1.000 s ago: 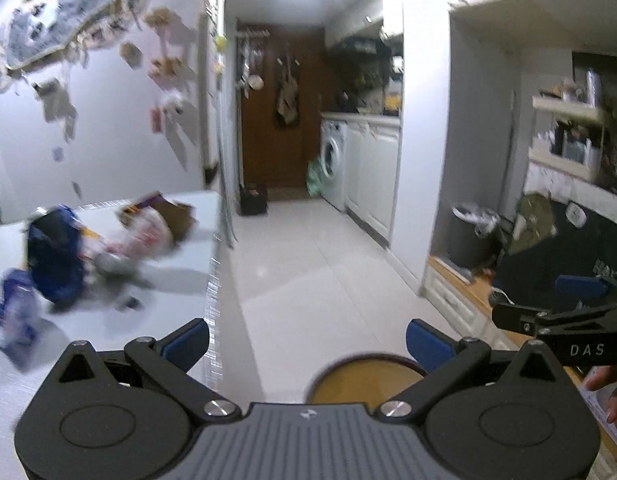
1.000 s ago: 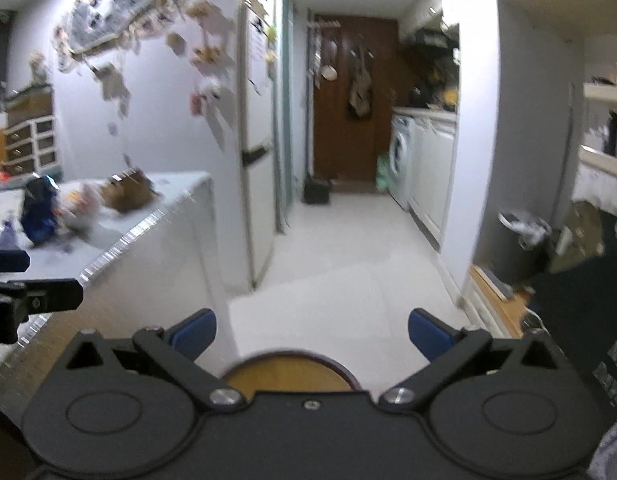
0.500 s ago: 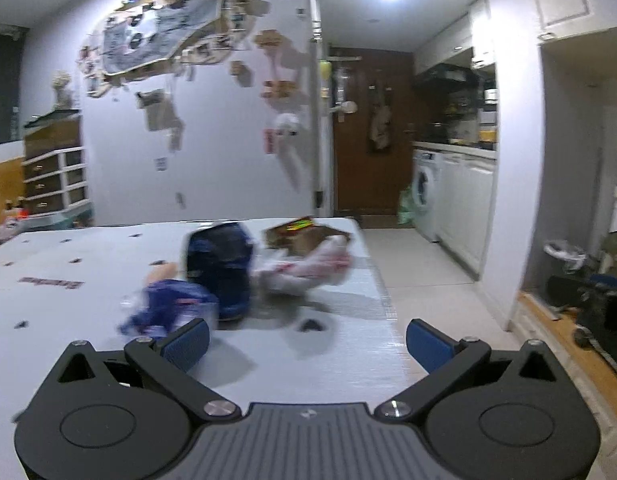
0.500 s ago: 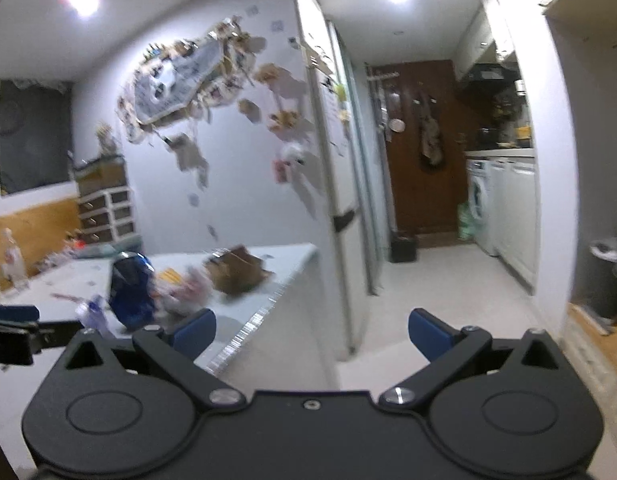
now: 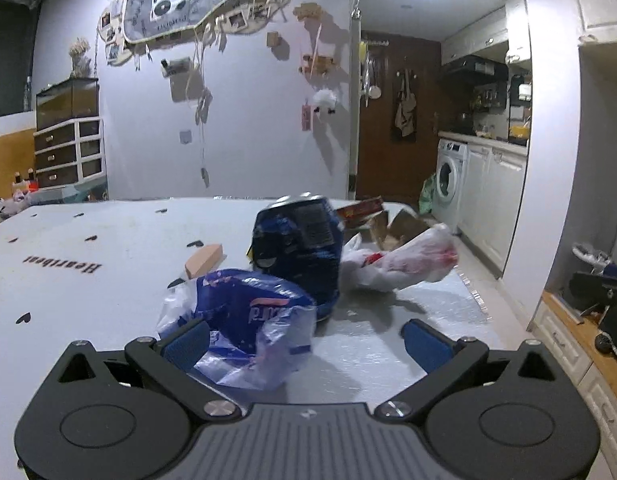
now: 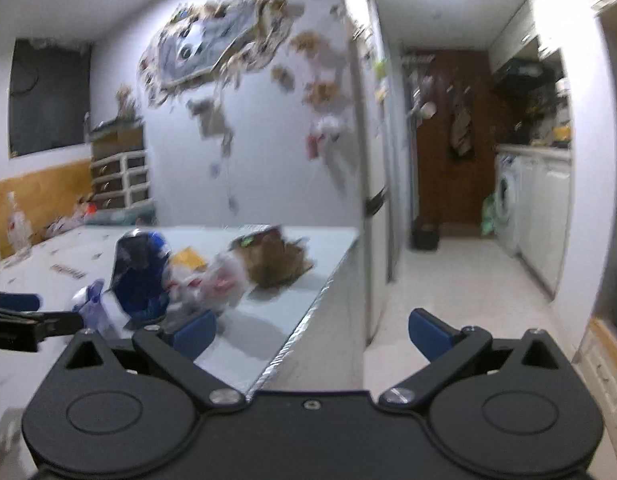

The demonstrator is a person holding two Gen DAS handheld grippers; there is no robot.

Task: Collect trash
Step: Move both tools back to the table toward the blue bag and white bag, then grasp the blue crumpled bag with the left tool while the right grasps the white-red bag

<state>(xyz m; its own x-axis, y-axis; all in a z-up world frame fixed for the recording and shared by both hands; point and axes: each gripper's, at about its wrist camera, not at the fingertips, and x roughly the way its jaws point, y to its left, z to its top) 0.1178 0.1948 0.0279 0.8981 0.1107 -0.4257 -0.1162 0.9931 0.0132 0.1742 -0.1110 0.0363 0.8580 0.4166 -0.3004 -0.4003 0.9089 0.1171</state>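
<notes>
A pile of trash lies on the white table. A blue and clear plastic wrapper lies nearest, with a dark blue crumpled bag behind it. A white and red plastic bag and a torn brown cardboard box lie to the right, and a small tan block to the left. My left gripper is open, its left finger touching the wrapper. My right gripper is open and empty over the table's right edge; the blurred pile lies to its left.
A washing machine and white cabinets line the kitchen passage on the right, with a brown door at its end. A drawer unit stands at the far left. A decorated wall rises behind the table.
Both grippers have swung left from the floor and passage toward the table. The left gripper has closed in on the trash pile, which now fills its view. Both stay open.
</notes>
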